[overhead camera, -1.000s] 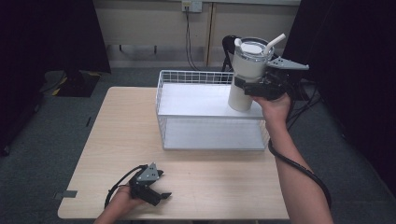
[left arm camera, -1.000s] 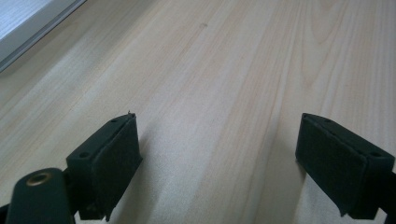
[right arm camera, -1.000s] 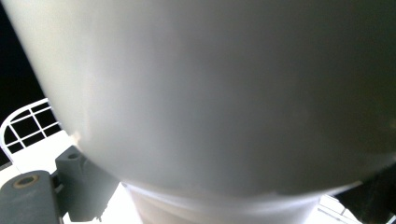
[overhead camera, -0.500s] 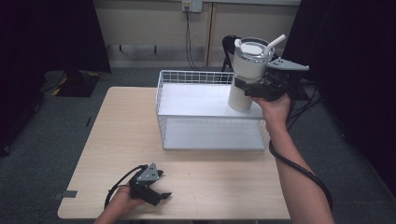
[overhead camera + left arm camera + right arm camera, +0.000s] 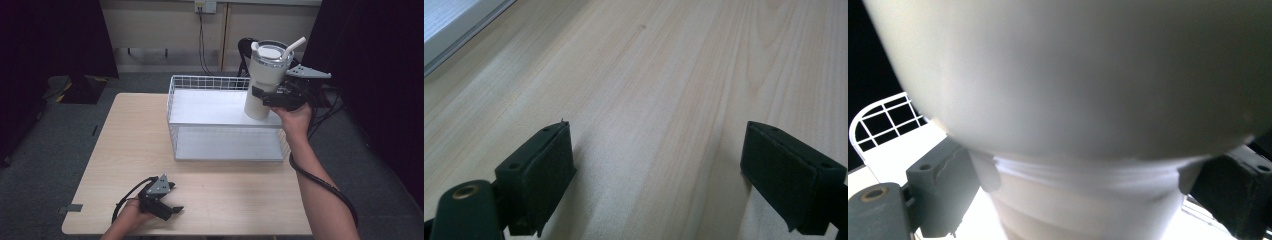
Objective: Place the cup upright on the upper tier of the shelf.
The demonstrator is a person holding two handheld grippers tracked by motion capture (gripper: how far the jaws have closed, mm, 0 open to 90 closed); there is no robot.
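A white tumbler (image 5: 264, 80) with a lid and a straw hangs upright over the right rear corner of the white wire basket (image 5: 220, 150). My right gripper (image 5: 267, 97) is shut on the tumbler's narrow lower body. In the right gripper view the tumbler (image 5: 1068, 100) looms close, with a black pad on each side of its stem. My left gripper (image 5: 170, 204) rests on the table near the front edge, jaws wide open. In the left gripper view its two pads (image 5: 541, 170) stand far apart over bare wood, nothing between them.
The wooden table (image 5: 125, 150) has free room left of and in front of the basket. A black cable (image 5: 320, 182) trails along the right forearm. A wall with a cabinet and a power socket (image 5: 205, 6) stands behind the table.
The right gripper with the tumbler has shifted very slightly. The left gripper has not moved.
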